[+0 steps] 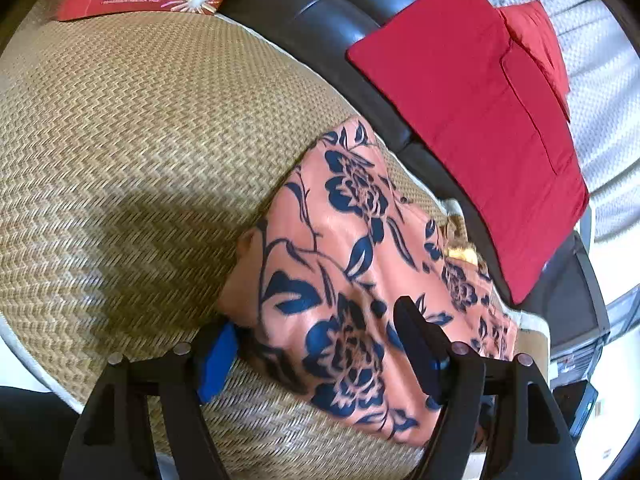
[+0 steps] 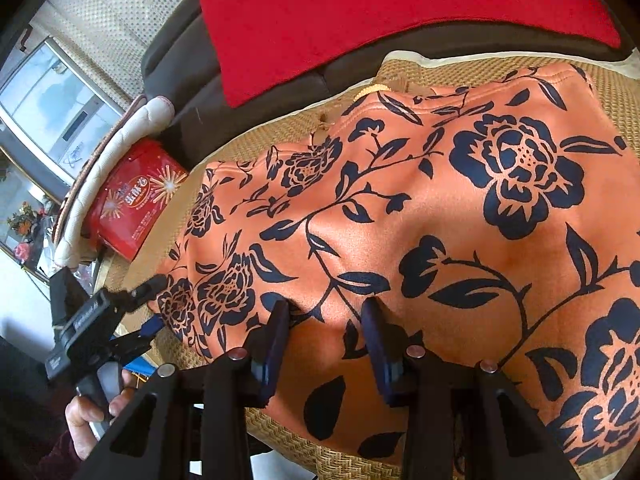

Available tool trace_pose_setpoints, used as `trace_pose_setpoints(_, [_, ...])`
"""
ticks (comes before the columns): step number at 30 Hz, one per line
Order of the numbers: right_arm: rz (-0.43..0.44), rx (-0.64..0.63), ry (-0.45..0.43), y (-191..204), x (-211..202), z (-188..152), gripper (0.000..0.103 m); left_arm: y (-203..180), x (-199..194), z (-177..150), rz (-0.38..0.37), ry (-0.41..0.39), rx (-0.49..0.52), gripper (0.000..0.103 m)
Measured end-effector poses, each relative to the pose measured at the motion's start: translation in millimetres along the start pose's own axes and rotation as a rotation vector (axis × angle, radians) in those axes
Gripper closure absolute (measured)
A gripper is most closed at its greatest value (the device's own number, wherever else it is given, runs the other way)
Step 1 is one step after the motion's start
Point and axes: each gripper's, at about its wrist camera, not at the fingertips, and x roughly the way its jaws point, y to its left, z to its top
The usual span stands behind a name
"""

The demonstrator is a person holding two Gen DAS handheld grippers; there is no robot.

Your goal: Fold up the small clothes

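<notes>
While left claw [image 1: 316, 344] gapes over floral garment [image 1: 360, 264] — lengthwise toward sofa, right claw [image 2: 326, 344] pinches it.

Two hand-held grippers are counted: the left hand-held gripper [image 1: 316, 344] and the right hand-held gripper [image 2: 326, 344]. One hand [image 2: 90, 416] is seen holding the left one. One orange garment with dark blue flowers [image 2: 440, 220] is counted. One woven mat [image 1: 140, 140] is seen under it. One red cloth [image 1: 472, 112] is counted on one dark sofa back [image 1: 320, 12]. One red box [image 2: 136, 196] is counted.
</notes>
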Motion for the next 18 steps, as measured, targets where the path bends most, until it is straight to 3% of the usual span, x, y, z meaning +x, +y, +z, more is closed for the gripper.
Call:
trace_pose_setpoints(1, [0.004, 0.003, 0.001, -1.3, -0.4, -0.3, 0.062, -3.8, 3.3, 1.6, 0.013, 0.005, 0.017, 0.027])
trace_pose_setpoints(2, [0.006, 0.007, 0.001, -1.6, -1.0, -0.7, 0.062, -7.4, 6.3, 2.6, 0.032, 0.002, 0.031, 0.034])
trace_pose_setpoints(3, [0.011, 0.011, 0.002, -2.8, -1.6, -0.8, 0.062, -10.7, 9.0, 3.8, 0.041, -0.004, 0.041, 0.054])
trace_pose_setpoints(5, [0.020, 0.019, 0.003, -4.7, -1.5, -0.2, 0.062, -13.5, 12.8, 6.3, 0.048, 0.011, 0.052, 0.074])
trace_pose_setpoints(8, [0.034, 0.028, 0.008, -8.1, -2.5, 0.6, 0.063, -28.2, 7.4, 8.9, 0.031, -0.001, 0.117, 0.080])
trace_pose_setpoints(14, [0.077, 0.070, 0.027, -14.3, -9.5, 5.8, 0.063, -103.6, -18.1, 3.4, -0.005, -0.072, 0.412, 0.082])
trace_pose_setpoints(17, [0.176, 0.160, 0.008, -29.6, -26.3, 12.2, 0.061, -147.1, -23.7, -10.5, -0.011, -0.086, 0.569, 0.083])
trace_pose_setpoints(18, [0.228, 0.209, -0.033, -39.4, -37.8, 15.2, 0.061, -165.1, -26.0, -20.2, -0.022, -0.088, 0.637, 0.083])
